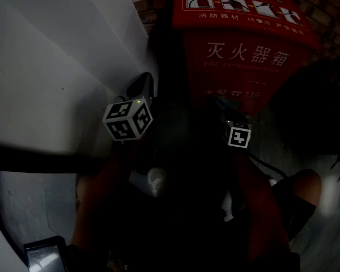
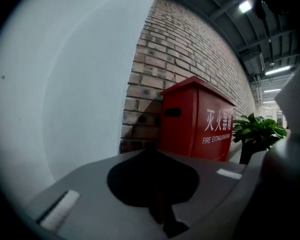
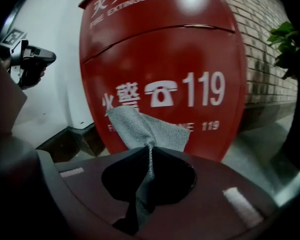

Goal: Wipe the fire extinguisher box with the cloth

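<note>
Fire extinguisher box [image 3: 165, 59]: red, front panel straight ahead of the right gripper [image 3: 149, 151] jaws, close. Jaws clamped on grey cloth [image 3: 145, 126]; its free end fans up just past the tips, over the lower front panel. Contact unclear. Wiping looks early, most of the box likely left to do. Left gripper [image 2: 152, 151] jaws together, empty; box ahead-right of them, well apart, against brick wall [image 2: 155, 74].

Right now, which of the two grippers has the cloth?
The right gripper: its jaws pinch the grey cloth before the red fire extinguisher box. The left gripper is shut on nothing.
</note>
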A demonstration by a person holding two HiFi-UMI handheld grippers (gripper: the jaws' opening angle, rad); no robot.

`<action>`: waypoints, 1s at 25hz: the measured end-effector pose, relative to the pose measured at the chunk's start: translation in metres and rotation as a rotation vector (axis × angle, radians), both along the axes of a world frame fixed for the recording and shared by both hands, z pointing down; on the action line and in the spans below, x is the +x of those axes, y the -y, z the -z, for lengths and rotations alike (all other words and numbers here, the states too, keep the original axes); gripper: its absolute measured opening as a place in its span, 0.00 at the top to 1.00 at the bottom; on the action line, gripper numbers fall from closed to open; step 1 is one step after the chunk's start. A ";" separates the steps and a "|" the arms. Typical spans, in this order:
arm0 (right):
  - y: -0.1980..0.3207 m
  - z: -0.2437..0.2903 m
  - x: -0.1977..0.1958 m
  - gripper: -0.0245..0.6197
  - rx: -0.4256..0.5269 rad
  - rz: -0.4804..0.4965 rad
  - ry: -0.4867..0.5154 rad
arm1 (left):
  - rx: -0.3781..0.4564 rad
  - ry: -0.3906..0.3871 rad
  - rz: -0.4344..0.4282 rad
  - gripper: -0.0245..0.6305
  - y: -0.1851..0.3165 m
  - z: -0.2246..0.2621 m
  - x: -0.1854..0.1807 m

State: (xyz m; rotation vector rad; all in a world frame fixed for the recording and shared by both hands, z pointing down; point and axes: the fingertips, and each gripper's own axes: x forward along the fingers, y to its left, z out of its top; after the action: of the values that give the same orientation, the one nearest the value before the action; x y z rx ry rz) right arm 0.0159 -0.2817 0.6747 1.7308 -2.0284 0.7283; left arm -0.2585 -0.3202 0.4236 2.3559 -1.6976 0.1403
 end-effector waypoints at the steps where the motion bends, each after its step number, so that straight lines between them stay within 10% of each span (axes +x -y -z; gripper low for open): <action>1: -0.002 0.002 0.012 0.91 -0.002 -0.018 -0.006 | 0.004 0.004 -0.005 0.96 0.001 0.002 0.007; 13: -0.031 0.027 0.127 0.91 0.022 -0.141 -0.035 | -0.011 -0.001 -0.060 0.96 0.009 0.005 0.094; 25: -0.041 0.115 0.097 0.91 0.230 -0.011 -0.030 | 0.032 -0.013 -0.045 0.96 -0.025 0.034 0.102</action>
State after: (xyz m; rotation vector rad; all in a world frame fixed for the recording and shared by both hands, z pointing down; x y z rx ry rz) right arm 0.1126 -0.2404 0.5597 1.8661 -2.1543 0.4839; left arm -0.1565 -0.2948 0.3900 2.4138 -1.6540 0.1061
